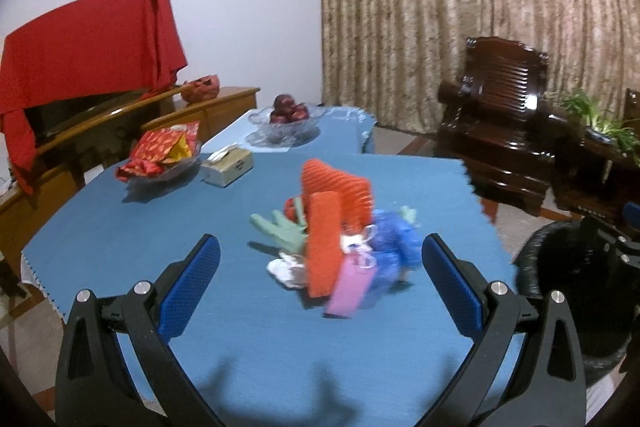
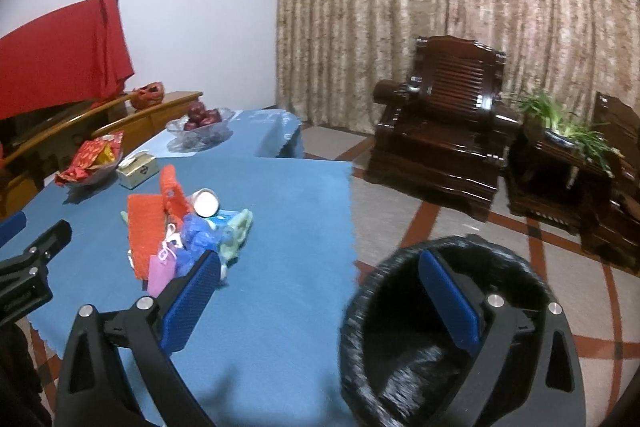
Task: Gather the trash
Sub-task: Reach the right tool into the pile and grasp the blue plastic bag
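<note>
Reaching for the trash pile (image 1: pixel 332 239) from this stance carries several risks. The left tongs (image 1: pixel 320 283) stand spread wide and hold nothing, with the pile between and just beyond the two blue pads, toward 12 o'clock in the left wrist view. The right tongs (image 2: pixel 320 291) are likewise wide open and empty, hanging over the tabletop (image 2: pixel 280 227) edge and the black bin (image 2: pixel 444 339), which sits on the floor at 5 o'clock in the right wrist view. The pile is loose and mixed: orange mesh (image 1: pixel 326 239), a blue bag (image 1: pixel 394 239), a pink tag (image 1: pixel 352 287), a green glove (image 1: pixel 282 229) and a white cup (image 2: pixel 206 203). A single closure would likely catch only the tall mesh and scatter the lighter pieces; the cup, lying on its side, could roll off. Soft items may slip from the pads during transfer and fall short of the bin. A wide sweep toward 10 o'clock risks striking the tissue box (image 1: pixel 227 167) or the snack dish (image 1: pixel 160 163).
</note>
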Demonstrator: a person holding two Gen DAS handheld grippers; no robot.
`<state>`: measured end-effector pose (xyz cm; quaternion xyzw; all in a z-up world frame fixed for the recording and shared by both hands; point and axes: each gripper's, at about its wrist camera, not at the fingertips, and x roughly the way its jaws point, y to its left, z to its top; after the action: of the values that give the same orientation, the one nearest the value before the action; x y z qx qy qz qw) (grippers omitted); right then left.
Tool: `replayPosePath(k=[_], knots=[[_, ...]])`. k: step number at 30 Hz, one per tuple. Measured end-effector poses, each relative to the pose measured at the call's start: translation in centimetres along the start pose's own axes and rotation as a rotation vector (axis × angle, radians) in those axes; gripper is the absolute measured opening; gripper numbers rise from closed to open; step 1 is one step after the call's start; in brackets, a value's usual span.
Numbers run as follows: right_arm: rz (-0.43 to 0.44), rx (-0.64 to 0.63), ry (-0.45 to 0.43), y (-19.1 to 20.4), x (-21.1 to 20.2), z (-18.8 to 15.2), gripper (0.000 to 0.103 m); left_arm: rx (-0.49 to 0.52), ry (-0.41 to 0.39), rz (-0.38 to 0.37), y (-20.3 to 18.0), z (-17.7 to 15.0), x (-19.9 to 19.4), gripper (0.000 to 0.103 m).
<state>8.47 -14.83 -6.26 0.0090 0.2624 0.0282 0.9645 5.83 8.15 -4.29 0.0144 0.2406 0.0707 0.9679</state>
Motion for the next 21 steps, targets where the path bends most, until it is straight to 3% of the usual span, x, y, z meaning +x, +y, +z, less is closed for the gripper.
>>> replayPosePath(k=[5,10,17,21], knots=[[0.063,-0.024,0.019,2.2,4.4,-0.1,0.095,-0.029,0.03,0.029,2.6,-0.8,3.6,0.098],[0.124,-0.037,0.09,4.7,9.4,-0.4,0.083,-0.017,0.015,0.069,3.9,-1.2,6.1,0.098],[0.209,-0.086,0.143,8.4,13.5,-0.9,0.076,-0.024,0.044,0.072,5.0,-1.7,9.2,0.098],[0.247,-0.1,0.181,9.6,15.3,-1.2,0.064,-0.032,0.061,0.079,5.5,-2.0,10.5,0.098]])
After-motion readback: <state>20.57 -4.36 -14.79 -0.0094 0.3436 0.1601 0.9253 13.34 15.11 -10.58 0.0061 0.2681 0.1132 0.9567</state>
